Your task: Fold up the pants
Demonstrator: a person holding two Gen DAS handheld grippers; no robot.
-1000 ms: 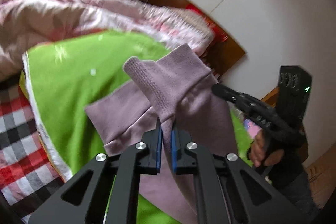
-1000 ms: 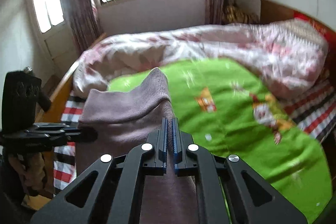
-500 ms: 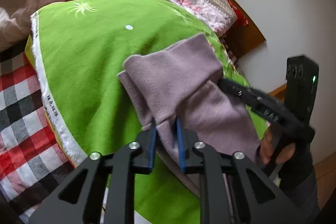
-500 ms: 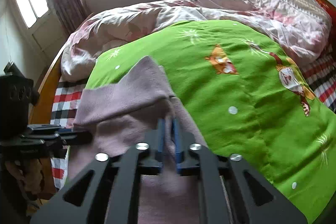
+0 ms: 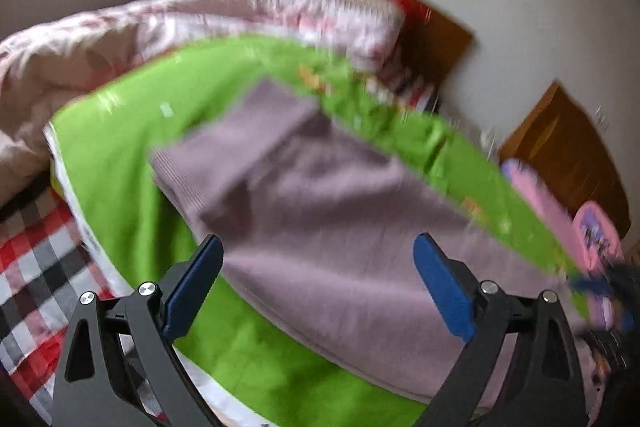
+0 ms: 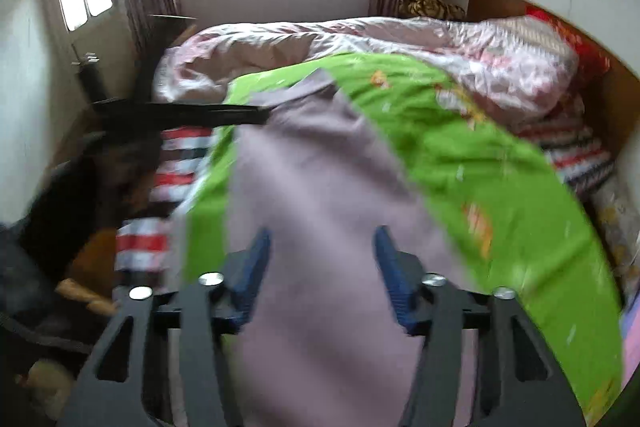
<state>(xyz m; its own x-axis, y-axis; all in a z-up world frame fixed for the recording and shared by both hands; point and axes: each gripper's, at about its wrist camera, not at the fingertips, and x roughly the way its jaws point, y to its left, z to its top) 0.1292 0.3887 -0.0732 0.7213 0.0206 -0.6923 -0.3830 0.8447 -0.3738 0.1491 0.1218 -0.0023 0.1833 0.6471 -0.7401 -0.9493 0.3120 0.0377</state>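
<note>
Pants (image 5: 320,211) of mauve colour lie on the green blanket (image 5: 120,147) of the bed; the left claw (image 5: 316,263) is opening wide above them, pinching nothing. In the right view, the right claw (image 6: 322,255) is closing but still spread, over the pants (image 6: 312,187), gripping nothing.

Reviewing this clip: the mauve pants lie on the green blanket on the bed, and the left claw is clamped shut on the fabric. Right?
Not quite. The mauve pants do lie on the green blanket, but the left claw is not clamped: the left wrist view shows its blue pads spread wide and opening, with the fabric lying loose beyond them.
</note>
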